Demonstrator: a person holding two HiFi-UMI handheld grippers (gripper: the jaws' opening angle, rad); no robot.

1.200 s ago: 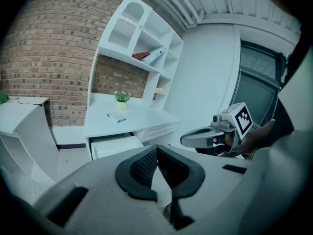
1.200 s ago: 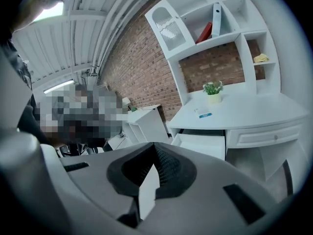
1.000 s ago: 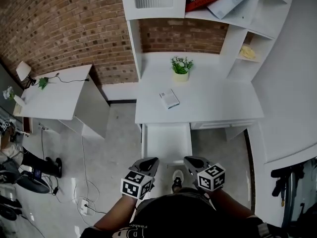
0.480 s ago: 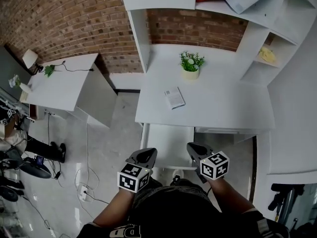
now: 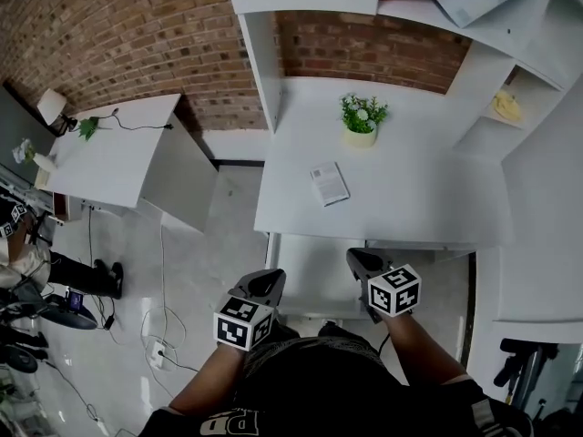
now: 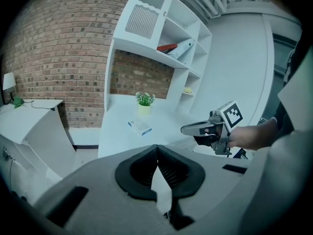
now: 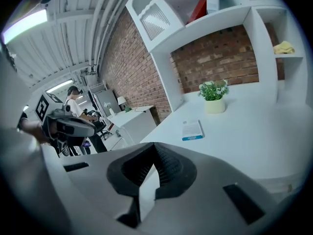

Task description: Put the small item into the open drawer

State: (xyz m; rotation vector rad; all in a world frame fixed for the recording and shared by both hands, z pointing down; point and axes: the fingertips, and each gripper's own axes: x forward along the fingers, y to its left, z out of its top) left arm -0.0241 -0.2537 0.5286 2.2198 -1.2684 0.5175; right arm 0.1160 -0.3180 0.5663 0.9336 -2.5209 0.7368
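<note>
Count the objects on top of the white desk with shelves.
2. A small potted plant stands near the brick back wall; a small white box lies in front of it. Nothing seems hidden.

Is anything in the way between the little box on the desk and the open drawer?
Nothing I can see. The little box lies on bare desk, the open drawer is just below the front edge, and the plant stands farther back.

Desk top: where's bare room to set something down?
Widest bare patch: right half of the desk, from the box across to the right edge, in front of the plant. Open drawer also looks bare. Only clutter: box and plant, left of centre.
</note>
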